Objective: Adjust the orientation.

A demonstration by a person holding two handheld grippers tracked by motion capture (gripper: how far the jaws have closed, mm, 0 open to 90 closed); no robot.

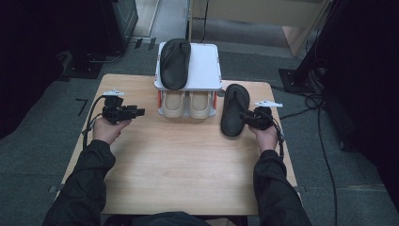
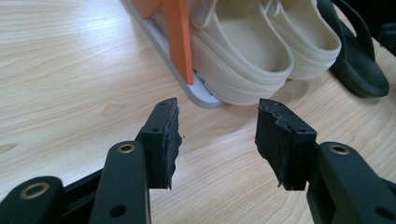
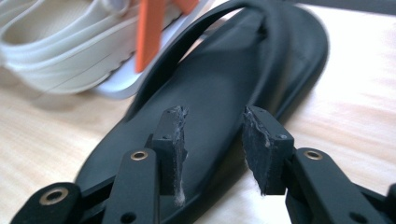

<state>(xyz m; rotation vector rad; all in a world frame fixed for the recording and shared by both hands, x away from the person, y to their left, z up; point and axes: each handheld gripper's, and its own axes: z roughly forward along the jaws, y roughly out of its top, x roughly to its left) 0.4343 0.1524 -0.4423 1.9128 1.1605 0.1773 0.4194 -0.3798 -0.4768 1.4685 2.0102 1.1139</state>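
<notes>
Now smooth black rubber flip-flop (image 3: 219, 93) flat on pale woodgrain table (image 1: 188, 160), right gripper (image 3: 212, 140) parted above it, left gripper (image 2: 217, 135) open, empty.

This looks like a lab or recording studio, not a home. A bare wooden table (image 1: 188, 160) stands alone on grey carpet (image 1: 42, 160), black cables (image 1: 324, 141) trail across the floor past its right edge, and dark stands and equipment (image 1: 94, 42) crowd the back corners.
</notes>
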